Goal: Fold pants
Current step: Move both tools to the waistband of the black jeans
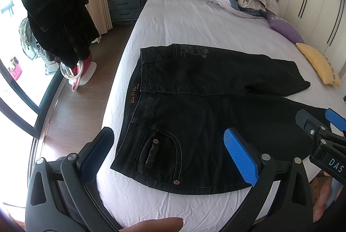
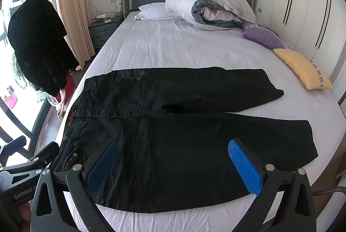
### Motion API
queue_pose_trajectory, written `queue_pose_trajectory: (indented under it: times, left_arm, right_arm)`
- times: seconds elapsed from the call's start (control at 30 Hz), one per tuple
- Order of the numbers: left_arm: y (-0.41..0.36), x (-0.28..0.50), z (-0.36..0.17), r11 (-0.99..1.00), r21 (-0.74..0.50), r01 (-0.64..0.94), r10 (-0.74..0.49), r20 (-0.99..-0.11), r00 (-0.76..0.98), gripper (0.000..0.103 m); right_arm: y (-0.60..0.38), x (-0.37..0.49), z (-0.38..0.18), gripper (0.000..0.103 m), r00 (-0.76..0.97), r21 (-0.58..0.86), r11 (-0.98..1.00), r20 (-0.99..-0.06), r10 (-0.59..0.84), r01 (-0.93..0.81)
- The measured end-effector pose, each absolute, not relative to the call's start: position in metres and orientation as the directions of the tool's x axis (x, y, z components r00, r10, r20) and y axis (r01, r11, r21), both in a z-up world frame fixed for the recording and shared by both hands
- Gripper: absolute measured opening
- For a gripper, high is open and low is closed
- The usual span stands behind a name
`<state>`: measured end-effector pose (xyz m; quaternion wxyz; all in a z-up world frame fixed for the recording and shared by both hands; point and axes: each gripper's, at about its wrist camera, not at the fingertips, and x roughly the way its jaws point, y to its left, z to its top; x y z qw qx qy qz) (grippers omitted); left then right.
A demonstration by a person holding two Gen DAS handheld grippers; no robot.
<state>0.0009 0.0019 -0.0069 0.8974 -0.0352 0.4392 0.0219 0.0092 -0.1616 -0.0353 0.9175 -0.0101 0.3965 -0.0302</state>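
Black jeans lie flat across the near part of the bed, waistband to the left and both legs running right; they also show in the right wrist view. My left gripper is open and empty, hovering over the waistband and front pocket. My right gripper is open and empty above the near leg, and it shows at the right edge of the left wrist view. The left gripper shows at the lower left of the right wrist view.
The bed sheet is white. A pillow and rolled duvet lie at the headboard. Purple and yellow cushions lie at the right. A dark coat hangs left of the bed. A nightstand stands beyond.
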Motion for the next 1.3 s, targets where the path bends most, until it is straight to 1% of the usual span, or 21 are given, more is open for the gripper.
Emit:
queue_pose_trajectory:
  times: [0.23,0.37,0.5,0.57,0.63,0.67,0.7,0.77,0.87,0.9,0.97,1.03,1.07,1.17,1.23,1.3]
  left_arm:
    - [-0.002,-0.003,-0.013,0.997,-0.033,-0.071,0.019,-0.781,0.624,0.103]
    - [0.0,-0.001,-0.014,0.998,-0.048,-0.047,-0.006,-0.765,0.644,0.103]
    - [0.007,0.02,-0.019,0.999,-0.041,0.026,-0.048,-0.759,0.649,0.103]
    - [0.008,0.038,-0.024,0.997,-0.03,0.068,-0.067,-0.771,0.633,0.103]
    - [0.012,0.066,-0.033,0.99,-0.065,0.122,-0.124,-0.801,0.585,0.103]
    - [0.015,0.081,-0.038,0.979,-0.113,0.17,-0.19,-0.811,0.554,0.103]
    - [0.018,0.098,-0.044,0.969,-0.143,0.199,-0.227,-0.829,0.51,0.103]
    - [0.022,0.124,-0.049,0.977,-0.091,0.191,-0.176,-0.85,0.497,0.103]
    - [0.036,0.182,-0.051,0.981,-0.051,0.19,-0.141,-0.854,0.501,0.103]
    - [0.04,0.2,-0.051,0.98,-0.061,0.187,-0.15,-0.849,0.506,0.103]
    - [0.044,0.241,-0.05,0.97,-0.102,0.221,-0.201,-0.846,0.494,0.103]
    - [0.042,0.273,-0.052,0.963,-0.094,0.253,-0.211,-0.848,0.487,0.103]
    - [0.039,0.29,-0.054,0.955,-0.075,0.286,-0.211,-0.85,0.482,0.103]
    - [0.027,0.34,-0.07,0.913,0.008,0.409,-0.188,-0.879,0.438,0.103]
    - [0.016,0.363,-0.083,0.884,0.03,0.467,-0.182,-0.898,0.402,0.099]
    - [0.011,0.383,-0.097,0.86,0.046,0.509,-0.165,-0.918,0.361,0.089]
  right_arm:
    - [-0.162,0.003,-0.044,0.103,0.672,-0.027,0.999,-0.739,-0.051,0.046]
    - [-0.165,0.008,-0.045,0.103,0.66,0.002,1.0,-0.751,-0.018,0.029]
    - [-0.177,0.018,-0.045,0.103,0.641,0.082,0.997,-0.765,0.069,-0.009]
    - [-0.186,0.029,-0.045,0.103,0.626,0.134,0.991,-0.77,0.122,-0.028]
    - [-0.198,0.045,-0.044,0.103,0.604,0.206,0.977,-0.772,0.196,-0.054]
    - [-0.203,0.052,-0.044,0.103,0.595,0.235,0.97,-0.771,0.225,-0.063]
    - [-0.208,0.061,-0.043,0.103,0.585,0.268,0.96,-0.768,0.261,-0.077]
    - [-0.216,0.078,-0.041,0.103,0.572,0.3,0.948,-0.761,0.307,-0.109]
    - [-0.224,0.103,-0.035,0.102,0.569,0.3,0.94,-0.75,0.337,-0.163]
    - [-0.226,0.112,-0.035,0.101,0.567,0.295,0.939,-0.749,0.343,-0.178]
    - [-0.229,0.13,-0.035,0.091,0.557,0.282,0.935,-0.751,0.355,-0.216]
    - [-0.229,0.15,-0.038,0.084,0.541,0.246,0.932,-0.762,0.356,-0.267]
    - [-0.227,0.159,-0.04,0.081,0.535,0.215,0.934,-0.772,0.342,-0.286]
    - [-0.226,0.184,-0.047,0.081,0.504,0.169,0.915,-0.791,0.349,-0.368]
    - [-0.223,0.199,-0.054,0.081,0.486,0.14,0.899,-0.801,0.349,-0.415]
    - [-0.225,0.21,-0.06,0.081,0.475,0.129,0.888,-0.806,0.354,-0.442]
